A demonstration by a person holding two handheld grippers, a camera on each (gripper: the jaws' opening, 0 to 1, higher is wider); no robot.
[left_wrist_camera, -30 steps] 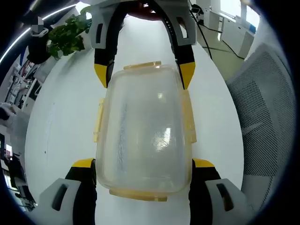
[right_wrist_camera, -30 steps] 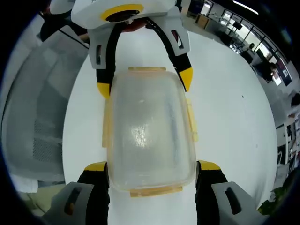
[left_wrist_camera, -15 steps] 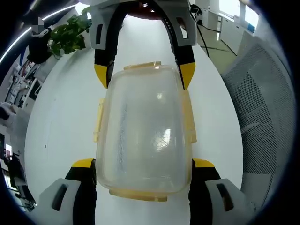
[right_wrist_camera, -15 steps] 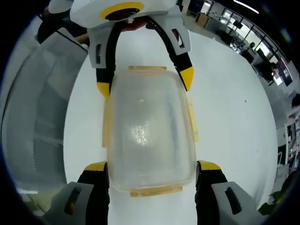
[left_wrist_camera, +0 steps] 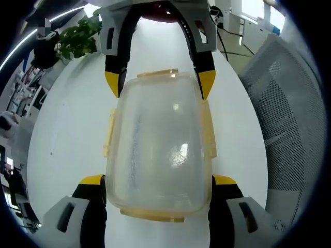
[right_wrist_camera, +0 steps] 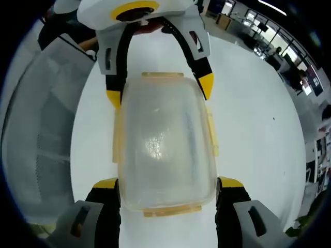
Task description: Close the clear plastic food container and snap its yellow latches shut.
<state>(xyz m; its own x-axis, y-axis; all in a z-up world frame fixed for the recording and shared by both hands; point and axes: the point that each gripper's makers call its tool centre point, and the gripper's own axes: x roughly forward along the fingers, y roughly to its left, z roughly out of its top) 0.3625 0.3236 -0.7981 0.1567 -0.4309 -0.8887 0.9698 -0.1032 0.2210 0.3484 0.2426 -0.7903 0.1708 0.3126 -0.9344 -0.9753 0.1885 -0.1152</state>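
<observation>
The clear plastic container [left_wrist_camera: 158, 144], lid on, spans the gap between both grippers above the white table [left_wrist_camera: 67, 134]. Yellow latches [left_wrist_camera: 108, 132] run along its long sides and both ends. My left gripper [left_wrist_camera: 158, 182] is shut on the container's near end, its yellow-tipped jaws pressed to either side. The right gripper [left_wrist_camera: 158, 82] comes in from the top of the left gripper view and clamps the far end. In the right gripper view the container [right_wrist_camera: 163, 144] sits the same way, with my right gripper [right_wrist_camera: 168, 185] at the near end and the left gripper [right_wrist_camera: 158, 88] at the far end.
A grey mesh chair [left_wrist_camera: 289, 119] stands beside the table; it appears as the chair [right_wrist_camera: 41, 129] in the right gripper view. A green plant [left_wrist_camera: 77, 39] sits at the table's far edge. Office desks [right_wrist_camera: 269, 36] lie beyond.
The container stays fixed between both grippers while the background slides slightly in both views, so the grippers and the container have moved together. Both grips are unchanged.
</observation>
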